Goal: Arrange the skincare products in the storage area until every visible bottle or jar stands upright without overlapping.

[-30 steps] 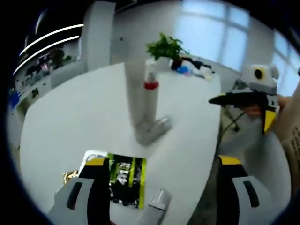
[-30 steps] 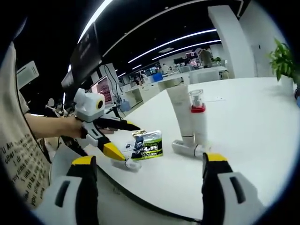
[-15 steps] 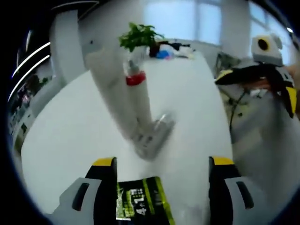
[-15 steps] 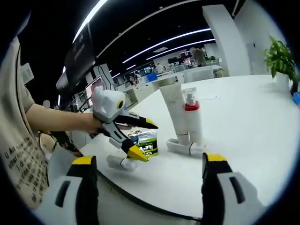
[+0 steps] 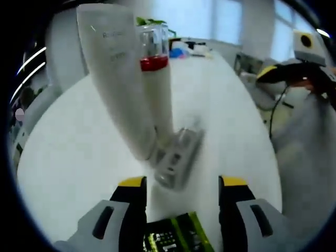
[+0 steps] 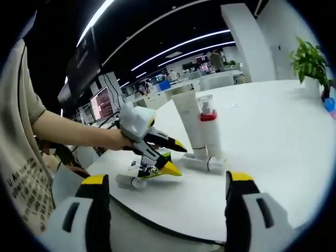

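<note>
On the white counter [image 6: 273, 152] we count two products already upright: a tall white tube [image 5: 118, 84] standing on its cap and, touching it at its 3 o'clock side in the left gripper view, a slim white bottle with a red collar and clear cap [image 5: 157, 79]. At their feet a silvery bottle [image 5: 176, 157] lies on its side, pressed against both, so it is not yet standing. In the right gripper view a second small bottle [image 6: 131, 181] lies flat near the counter's edge at about 8 o'clock from the standing pair, just beside a green-and-black sachet [image 6: 149, 165]. We judge the job roughly half done: two items up, two left to raise and space apart. Our left gripper [image 5: 181, 184] has its jaws spread wide with nothing between them, the silvery bottle straight ahead at 12 o'clock between the tips. Our right gripper [image 6: 165, 184] hangs back off the counter, jaws likewise wide apart and holding nothing. A potted plant [image 6: 310, 63] sits far off at 2 o'clock.
</note>
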Action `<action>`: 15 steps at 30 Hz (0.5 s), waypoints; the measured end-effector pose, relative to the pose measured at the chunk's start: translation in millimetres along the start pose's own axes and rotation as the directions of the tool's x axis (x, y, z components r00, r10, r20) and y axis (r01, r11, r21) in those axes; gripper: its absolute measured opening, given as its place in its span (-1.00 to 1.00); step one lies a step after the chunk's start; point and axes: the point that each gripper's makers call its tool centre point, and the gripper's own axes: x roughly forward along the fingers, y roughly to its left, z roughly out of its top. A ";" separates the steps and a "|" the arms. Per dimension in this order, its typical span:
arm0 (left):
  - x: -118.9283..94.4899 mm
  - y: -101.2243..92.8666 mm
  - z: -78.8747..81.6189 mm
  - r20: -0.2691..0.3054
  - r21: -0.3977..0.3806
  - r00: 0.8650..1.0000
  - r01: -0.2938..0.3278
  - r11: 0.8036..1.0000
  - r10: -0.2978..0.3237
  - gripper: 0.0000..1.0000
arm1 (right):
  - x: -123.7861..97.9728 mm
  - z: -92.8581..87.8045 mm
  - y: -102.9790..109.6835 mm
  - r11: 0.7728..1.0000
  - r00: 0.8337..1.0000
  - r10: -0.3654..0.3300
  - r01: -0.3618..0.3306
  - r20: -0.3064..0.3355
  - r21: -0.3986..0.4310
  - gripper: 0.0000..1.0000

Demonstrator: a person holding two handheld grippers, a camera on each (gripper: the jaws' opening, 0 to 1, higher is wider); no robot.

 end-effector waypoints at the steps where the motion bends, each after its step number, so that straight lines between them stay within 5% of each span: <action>1: 1.7 1.0 0.9 0.003 0.004 1.000 0.002 1.000 -0.002 -0.07 | 0.2 -0.3 -0.6 1.000 1.000 -0.003 0.003 -0.001 0.004 0.83; 15: 19.4 -4.8 -1.3 -0.040 0.133 0.999 0.039 0.990 -0.034 -0.51 | 0.2 -2.6 -3.7 0.999 1.000 -0.021 0.021 -0.008 0.025 0.79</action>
